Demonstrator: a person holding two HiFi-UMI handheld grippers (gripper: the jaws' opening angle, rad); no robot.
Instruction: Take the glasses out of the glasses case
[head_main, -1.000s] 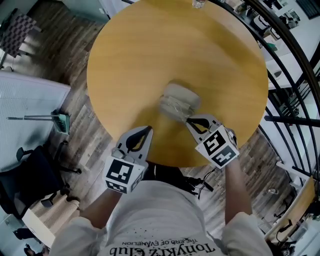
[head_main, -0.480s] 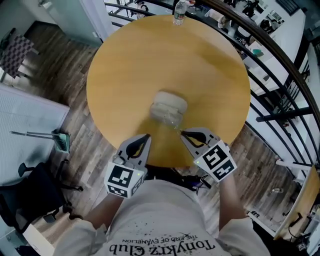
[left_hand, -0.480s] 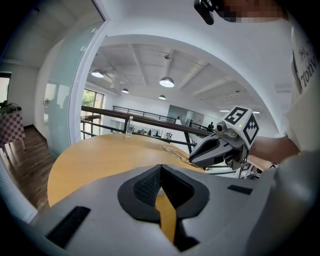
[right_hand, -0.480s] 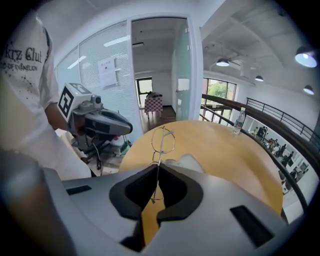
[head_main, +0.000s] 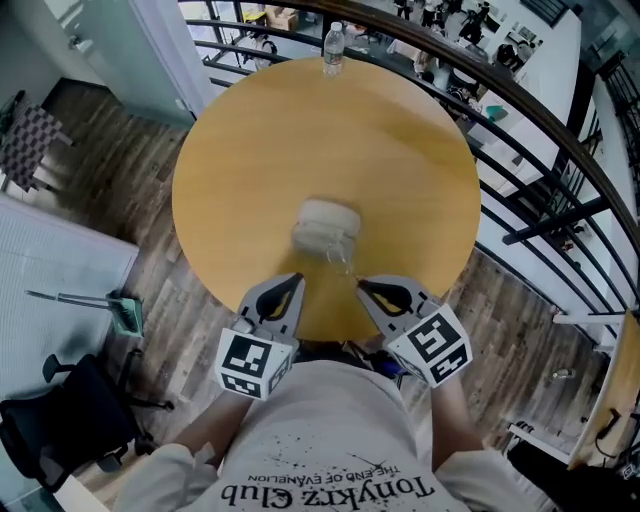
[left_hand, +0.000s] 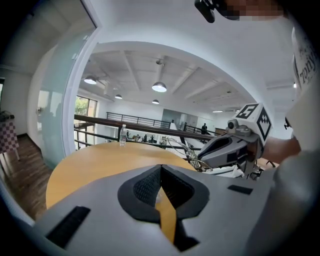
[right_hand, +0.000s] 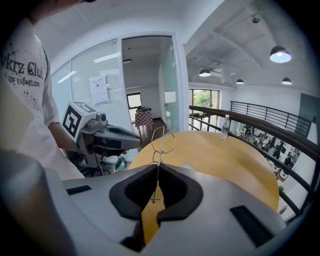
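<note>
Your right gripper has its jaws pressed together on a thin wire arm of the glasses. The frame stands up out of the jaws, with the two rimmed lenses above and ahead of the tips. In the head view your right gripper sits over the near edge of the table. The glasses show there only as a faint wire outline between the tips and the case.

The case rests on the table, a little nearer to you than the middle and clear of both grippers. It is pale grey. Whether its lid is up cannot be made out from this height. The glasses are out of it and do not touch it.

Your left gripper has its jaws closed on each other with nothing between them; only the table top shows in the slit below the pads. In the head view your left gripper is level with the right one at the near table edge, with a gap between the two. It touches neither the case nor the glasses. From its own camera the glasses are seen as wire loops projecting from the tip of the right gripper.

A water bottle stands upright at the far edge of the table, close to the dark railing.
</note>
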